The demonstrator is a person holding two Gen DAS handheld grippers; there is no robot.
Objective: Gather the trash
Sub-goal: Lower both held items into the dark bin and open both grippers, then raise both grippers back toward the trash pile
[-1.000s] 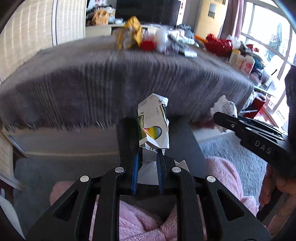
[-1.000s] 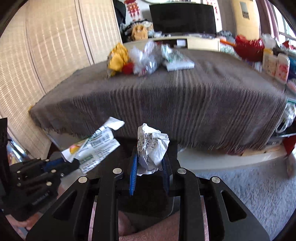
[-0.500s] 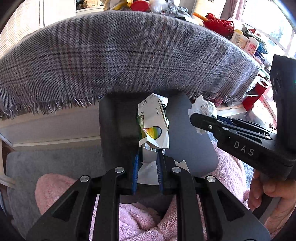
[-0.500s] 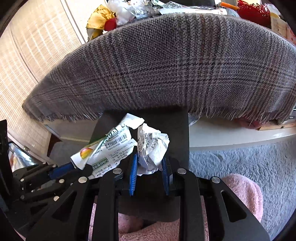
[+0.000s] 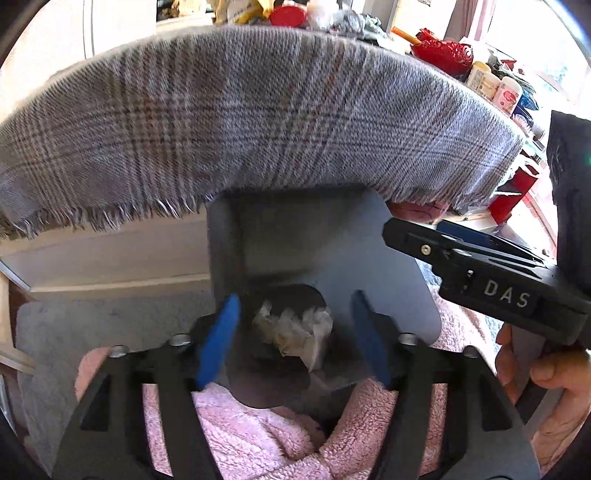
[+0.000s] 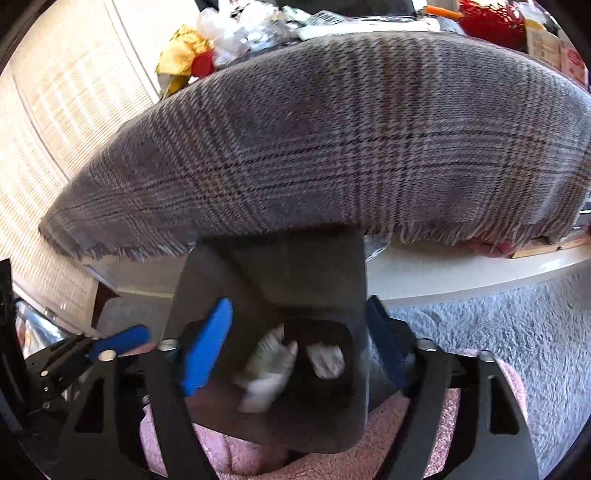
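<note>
A dark grey bin [image 5: 295, 243] stands on the floor under the table edge, right below both grippers; it also shows in the right wrist view [image 6: 273, 280]. Crumpled white paper trash [image 5: 295, 332] lies inside its opening, and blurred white pieces [image 6: 273, 362] show there in the right wrist view. My left gripper [image 5: 295, 339] is open and empty over the opening. My right gripper [image 6: 295, 339] is open and empty over the same opening; its side shows in the left wrist view [image 5: 406, 236]. More trash [image 6: 229, 33] lies on the table.
A grey plaid cloth [image 5: 258, 122] hangs over the table edge just beyond the bin. Yellow wrapper [image 6: 177, 55], red bowl [image 5: 443, 51] and bottles [image 5: 495, 88] sit on the table. Pink fleece [image 5: 258, 435] lies below the grippers. Grey carpet [image 6: 498, 321] lies to the right.
Both grippers have moved down over the bin and opened. The printed wrapper and the crumpled paper have dropped from the jaws into the bin.
</note>
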